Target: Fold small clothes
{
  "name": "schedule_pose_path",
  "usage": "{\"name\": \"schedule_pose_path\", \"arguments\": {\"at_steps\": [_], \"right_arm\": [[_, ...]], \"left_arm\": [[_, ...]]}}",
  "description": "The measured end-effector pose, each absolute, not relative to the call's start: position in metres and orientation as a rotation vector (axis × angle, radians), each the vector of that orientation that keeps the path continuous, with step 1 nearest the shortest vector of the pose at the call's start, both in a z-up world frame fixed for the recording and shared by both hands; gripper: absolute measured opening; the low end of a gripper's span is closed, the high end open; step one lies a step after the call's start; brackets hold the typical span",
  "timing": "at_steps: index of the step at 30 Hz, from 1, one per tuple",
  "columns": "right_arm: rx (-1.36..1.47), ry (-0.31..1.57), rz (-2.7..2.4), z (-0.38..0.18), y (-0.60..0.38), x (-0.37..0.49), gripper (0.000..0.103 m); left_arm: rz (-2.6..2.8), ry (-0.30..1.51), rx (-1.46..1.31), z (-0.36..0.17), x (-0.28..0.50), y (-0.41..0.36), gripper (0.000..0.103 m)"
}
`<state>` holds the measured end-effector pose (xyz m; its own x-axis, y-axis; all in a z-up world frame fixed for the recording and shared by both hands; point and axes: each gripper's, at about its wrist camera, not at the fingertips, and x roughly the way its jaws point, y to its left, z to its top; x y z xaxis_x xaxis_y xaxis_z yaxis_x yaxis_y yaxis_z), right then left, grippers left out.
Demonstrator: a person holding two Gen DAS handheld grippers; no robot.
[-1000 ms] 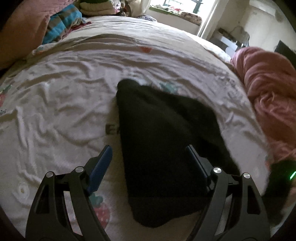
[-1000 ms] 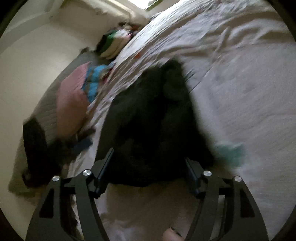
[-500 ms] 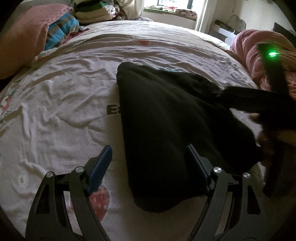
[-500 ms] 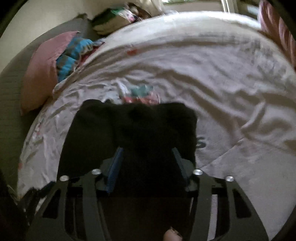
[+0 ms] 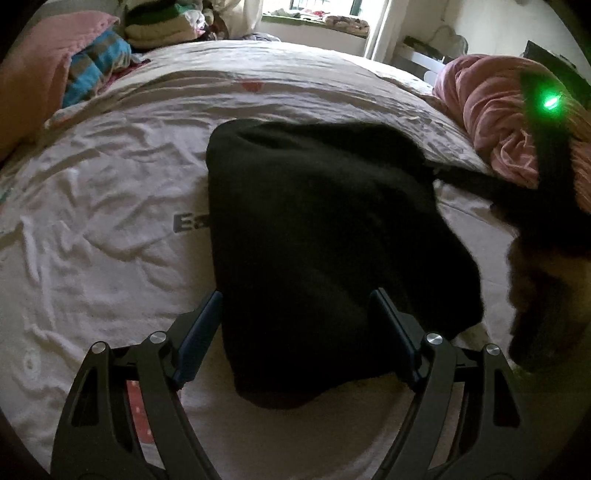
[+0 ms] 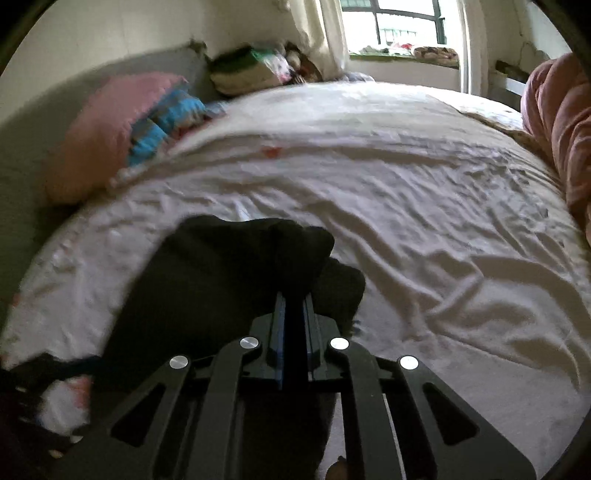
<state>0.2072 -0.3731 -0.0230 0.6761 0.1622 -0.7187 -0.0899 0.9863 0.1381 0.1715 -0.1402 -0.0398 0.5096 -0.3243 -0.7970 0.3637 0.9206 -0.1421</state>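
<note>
A black garment (image 5: pixel 325 236) lies folded on the white bed sheet (image 5: pixel 110 206). My left gripper (image 5: pixel 297 325) is open, its blue-padded fingers (image 5: pixel 201 328) standing either side of the garment's near end, just above it. My right gripper (image 6: pixel 294 310) is shut on a bunched edge of the same black garment (image 6: pixel 236 280) and lifts it slightly. In the left wrist view the right gripper shows as a dark bar with a green light (image 5: pixel 548 101) reaching the garment's far right edge.
A pink pillow (image 5: pixel 40 70) and a blue striped cloth (image 5: pixel 94 70) lie at the bed's far left, with stacked clothes (image 5: pixel 159 22) behind. A pink blanket (image 5: pixel 495 118) is heaped on the right. A window (image 6: pixel 399 26) is beyond the bed.
My right gripper has closed from open onto the garment's right edge. My left gripper stays open over the garment's near end.
</note>
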Motion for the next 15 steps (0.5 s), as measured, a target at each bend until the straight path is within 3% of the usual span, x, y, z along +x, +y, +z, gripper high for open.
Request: {"name": "schedule_pose_path", "arguments": {"at_steps": [2,5,15], "right_arm": [[0.092,0.851,0.130,-0.040,-0.376,0.212,0.008],[0.098,0.833,0.073,-0.049,-0.384,0.211,0.028],[0.160,0.680,0.193,0.004,-0.380,0.134,0.034]], "left_arm": [[-0.414,0.956,0.055,-0.043,0.171,-0.141,0.075],[-0.415,0.979,0.019,-0.046,0.173,-0.136,0.076],[-0.402,0.966,-0.006,-0.049,0.168,-0.129,0.078]]}}
